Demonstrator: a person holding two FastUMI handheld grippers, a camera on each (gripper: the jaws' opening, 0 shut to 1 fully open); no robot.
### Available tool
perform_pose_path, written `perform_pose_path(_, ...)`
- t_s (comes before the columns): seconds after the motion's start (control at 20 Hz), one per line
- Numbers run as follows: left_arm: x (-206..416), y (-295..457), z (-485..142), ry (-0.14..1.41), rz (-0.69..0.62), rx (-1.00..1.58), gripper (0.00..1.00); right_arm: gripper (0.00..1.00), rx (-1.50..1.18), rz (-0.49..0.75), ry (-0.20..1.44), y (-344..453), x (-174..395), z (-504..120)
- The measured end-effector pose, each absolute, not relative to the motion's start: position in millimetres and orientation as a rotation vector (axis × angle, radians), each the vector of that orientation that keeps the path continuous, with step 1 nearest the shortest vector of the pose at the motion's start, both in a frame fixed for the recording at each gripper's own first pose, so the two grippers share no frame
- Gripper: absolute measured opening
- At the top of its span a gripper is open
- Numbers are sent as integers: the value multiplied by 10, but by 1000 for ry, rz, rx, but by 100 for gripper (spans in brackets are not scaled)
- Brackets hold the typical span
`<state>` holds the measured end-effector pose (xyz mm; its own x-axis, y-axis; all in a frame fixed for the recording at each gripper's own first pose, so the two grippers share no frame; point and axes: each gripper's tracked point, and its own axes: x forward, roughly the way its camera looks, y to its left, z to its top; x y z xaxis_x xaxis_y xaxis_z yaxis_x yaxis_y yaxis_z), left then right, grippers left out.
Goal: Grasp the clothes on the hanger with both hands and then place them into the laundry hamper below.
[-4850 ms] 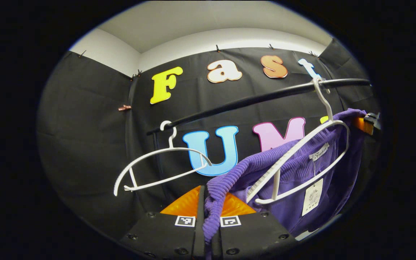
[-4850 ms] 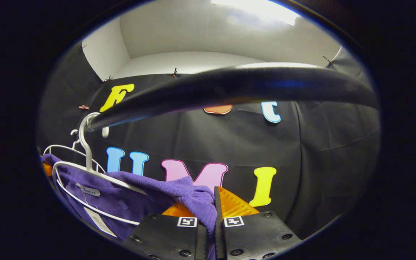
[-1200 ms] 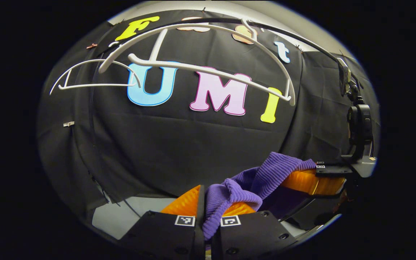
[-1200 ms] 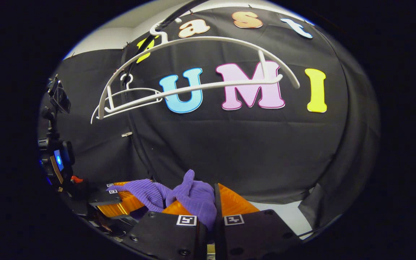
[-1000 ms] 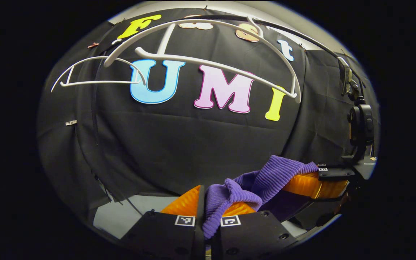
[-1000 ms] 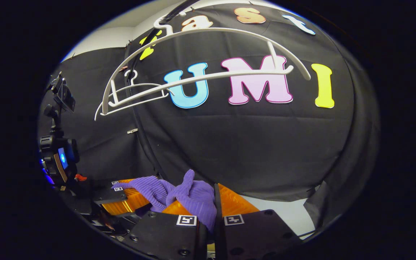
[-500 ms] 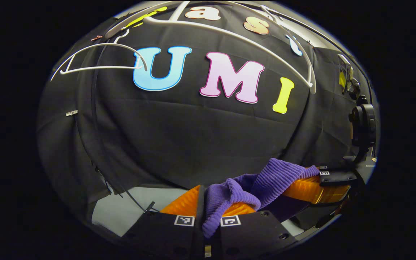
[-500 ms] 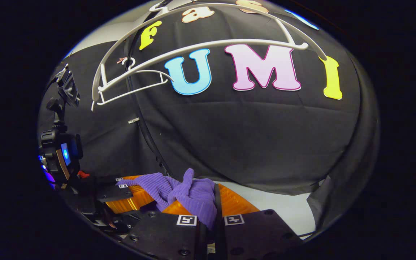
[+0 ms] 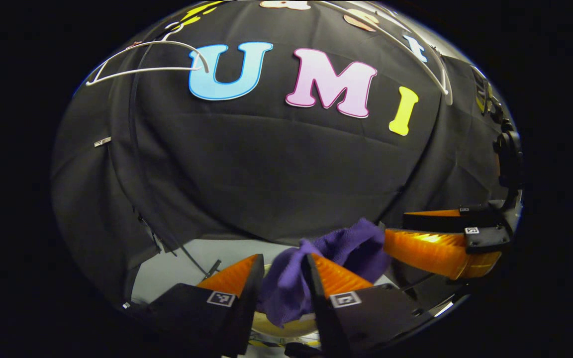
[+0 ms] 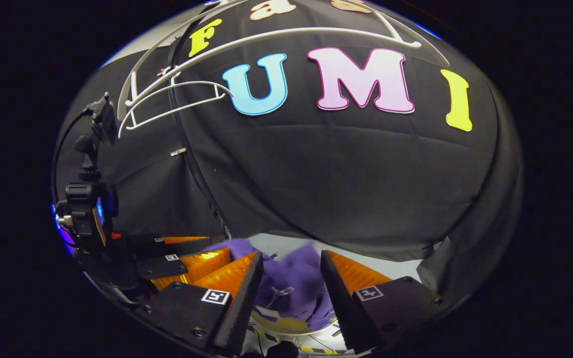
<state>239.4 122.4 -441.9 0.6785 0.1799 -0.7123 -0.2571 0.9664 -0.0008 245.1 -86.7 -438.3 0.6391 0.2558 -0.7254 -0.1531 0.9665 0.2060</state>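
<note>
In the left gripper view, the left gripper (image 9: 281, 278) stands with its two fingers spread apart, and the purple ribbed knit garment (image 9: 316, 268) sags through the gap between them. The cloth brushes the inner face of the finger at 5 o'clock, but the two do not pinch it, so this tool reads as released. Just under the cloth, at 6 o'clock, curves a pale yellow rim, which I take for the laundry hamper (image 9: 286, 328); its body is hidden.

In the right gripper view, the right gripper (image 10: 291, 286) is likewise parted, with the garment (image 10: 296, 288) bunched loose between its fingers and the same pale rim (image 10: 286, 325) directly beneath at 6 o'clock.

The relation that matters: the garment lies straight below both tools, over the hamper's mouth, stretched in a short line from one gripper to the other. Neither hand is clearly nearer. I judge the drop is under way, and the coming move is a plain retreat upward, clear of the cloth.

Farther off, at 3 o'clock in the left gripper view, the other gripper (image 9: 445, 243) shows its fingers apart. Highest, at 11 to 12 o'clock, two bare white plastic hangers (image 10: 177, 99) hang against the black cloth wall (image 10: 341, 174).
</note>
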Motion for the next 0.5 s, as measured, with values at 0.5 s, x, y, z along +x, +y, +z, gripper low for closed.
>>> perform_pose_path(0.5,2275,1182,-4058,708,246,-69,96,76,133,219,788,-911,2417,-4125)
